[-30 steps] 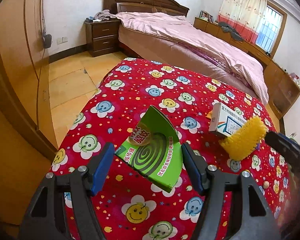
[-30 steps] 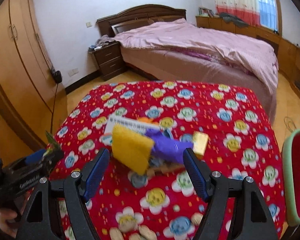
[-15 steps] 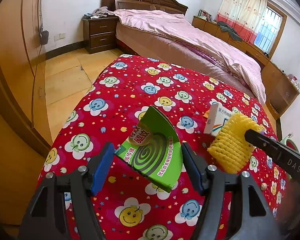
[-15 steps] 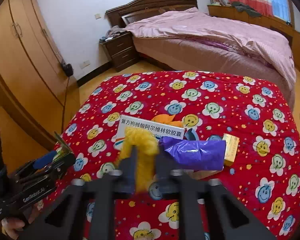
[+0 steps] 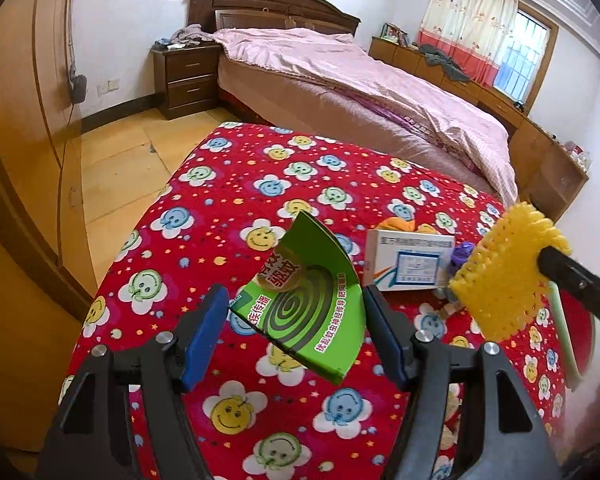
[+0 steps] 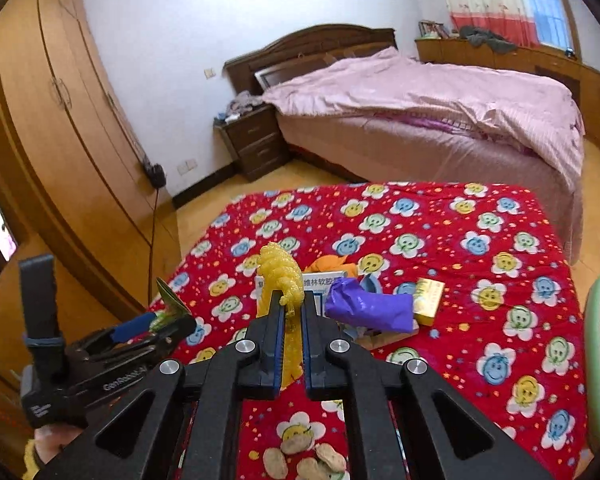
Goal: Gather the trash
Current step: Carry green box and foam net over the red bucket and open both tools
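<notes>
Right wrist view: right gripper (image 6: 291,312) clamped on the yellow foam net (image 6: 283,270), lifted above the red blanket (image 6: 480,280).
Left gripper (image 5: 296,330) holds the green mosquito-coil box (image 5: 306,304) across its pads, fingers spread box-wide; white box (image 5: 410,260) and purple wrapper (image 6: 370,308) lie beyond.
</notes>
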A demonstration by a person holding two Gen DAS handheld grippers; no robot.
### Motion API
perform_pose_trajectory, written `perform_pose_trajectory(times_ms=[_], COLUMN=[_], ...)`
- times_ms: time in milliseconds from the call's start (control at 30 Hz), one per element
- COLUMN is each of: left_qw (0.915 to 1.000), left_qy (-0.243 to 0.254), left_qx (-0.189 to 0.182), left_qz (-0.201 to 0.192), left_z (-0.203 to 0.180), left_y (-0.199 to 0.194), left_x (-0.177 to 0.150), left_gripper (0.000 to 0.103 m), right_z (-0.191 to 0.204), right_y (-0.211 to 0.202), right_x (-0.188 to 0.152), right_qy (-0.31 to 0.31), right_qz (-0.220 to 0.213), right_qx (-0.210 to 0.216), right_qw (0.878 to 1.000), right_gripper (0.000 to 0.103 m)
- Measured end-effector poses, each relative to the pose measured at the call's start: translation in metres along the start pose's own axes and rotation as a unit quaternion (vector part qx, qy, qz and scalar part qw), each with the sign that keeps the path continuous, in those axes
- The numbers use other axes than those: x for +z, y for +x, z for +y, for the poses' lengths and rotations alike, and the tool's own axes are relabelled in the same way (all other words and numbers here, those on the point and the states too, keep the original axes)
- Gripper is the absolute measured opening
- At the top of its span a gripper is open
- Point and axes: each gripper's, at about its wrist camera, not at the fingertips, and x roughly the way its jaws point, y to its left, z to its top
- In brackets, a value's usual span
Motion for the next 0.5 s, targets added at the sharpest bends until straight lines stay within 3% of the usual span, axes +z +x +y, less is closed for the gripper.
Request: perform_pose_trajectory(times_ms=[500], left_qw=[0.9968], left_qy=[0.050], left_qx=[-0.061], left_qz=[0.000], left_z=[-0.067], left_y=[-0.021], left_x=[0.001], left_gripper=[0.069], right_z=[-0.060], right_y=[-0.081], right_x=[-0.006], right_qy=[0.059], right_qz=[-0.062], right_qx=[-0.049], right_qw=[0.995], right_gripper=[0.007])
